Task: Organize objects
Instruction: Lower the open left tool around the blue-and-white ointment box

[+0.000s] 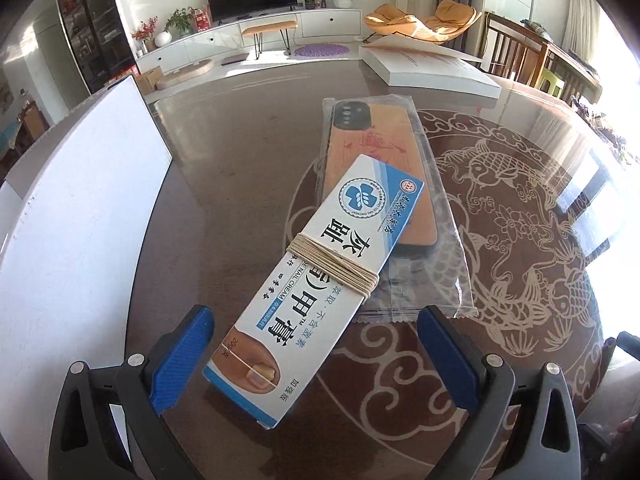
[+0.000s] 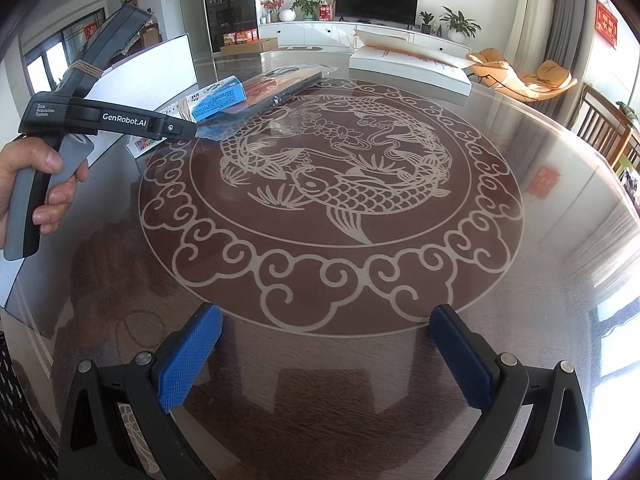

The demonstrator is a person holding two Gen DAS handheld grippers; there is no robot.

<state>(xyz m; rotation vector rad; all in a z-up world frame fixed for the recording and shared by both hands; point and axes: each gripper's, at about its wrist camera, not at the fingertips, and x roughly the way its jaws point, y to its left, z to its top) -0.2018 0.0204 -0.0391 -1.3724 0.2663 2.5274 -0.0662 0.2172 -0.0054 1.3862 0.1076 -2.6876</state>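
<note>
From the left wrist view I see my left gripper [image 1: 316, 364] with its blue fingers [image 1: 182, 356] standing wide on either side of the near end of a nail cream box [image 1: 316, 280]; there is a clear gap between each pad and the carton, so I am not pressing on it. The box has twine [image 1: 340, 268] wound round its middle and its far end rests on top of a phone case in a clear plastic bag [image 1: 384, 152], which lies flat on the counter [image 1: 240, 152]. The bag is the only container here with something visibly inside it. A white board [image 1: 80, 208] stands close along the left, leaving little room on that side; to the right the patterned counter is bare, and a flat white box [image 1: 432, 70] sits near the far edge. From the right wrist view, my right gripper [image 2: 326, 356] hovers over bare glass at the near part of the counter, its fingers [image 2: 188, 356] spread wide with nothing between them. At upper left a hand [image 2: 44, 188] grips the left gripper's handle [image 2: 120, 120], its tip at the nail cream box [image 2: 218, 96] and the bagged phone case [image 2: 280, 82]. The fish motif in the middle lies open, and the white box [image 2: 408, 66] sits at the far rim
</note>
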